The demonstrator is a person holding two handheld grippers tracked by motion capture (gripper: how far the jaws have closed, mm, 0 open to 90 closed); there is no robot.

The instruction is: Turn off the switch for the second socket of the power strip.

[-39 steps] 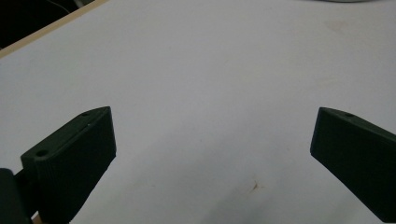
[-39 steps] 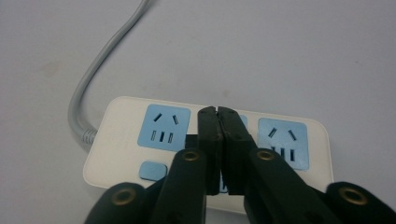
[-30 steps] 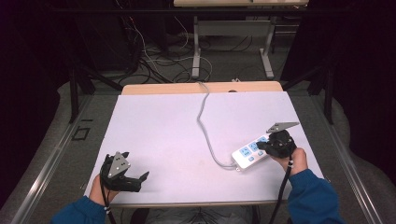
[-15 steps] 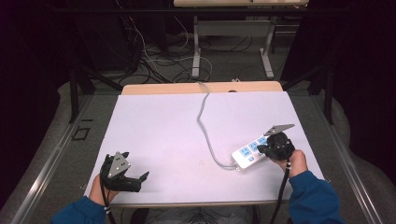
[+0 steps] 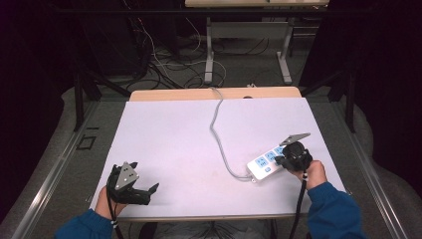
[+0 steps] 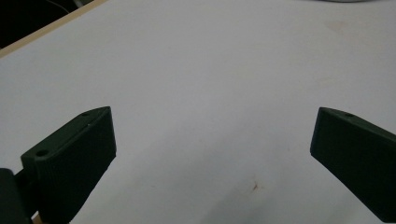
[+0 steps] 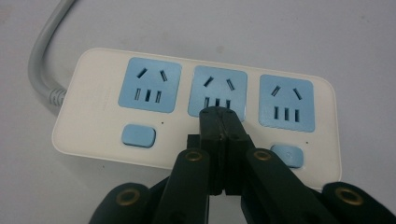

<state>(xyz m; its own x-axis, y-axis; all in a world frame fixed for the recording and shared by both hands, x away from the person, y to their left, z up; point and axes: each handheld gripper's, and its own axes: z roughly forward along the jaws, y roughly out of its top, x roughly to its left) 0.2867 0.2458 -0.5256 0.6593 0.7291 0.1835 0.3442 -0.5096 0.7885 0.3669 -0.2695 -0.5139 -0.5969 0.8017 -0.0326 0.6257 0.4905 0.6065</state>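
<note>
1. Right gripper view: the right gripper [image 7: 219, 114] has its jaws pressed together, tips over the middle of the power strip [image 7: 196, 107].
2. The power strip lies at the near right of the white table [image 5: 169, 139].
3. The left gripper [image 5: 144, 191], jaws wide apart, rests at the near left.

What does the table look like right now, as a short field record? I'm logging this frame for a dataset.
surface: white table
item: white power strip with three blue sockets and blue switches, near the right edge
cord: grey cable running from the strip to the far edge
right claw: jaws together, tips over the middle socket's lower edge, where the middle switch would sit
left claw: jaws wide apart over bare table, near the front left corner
</note>
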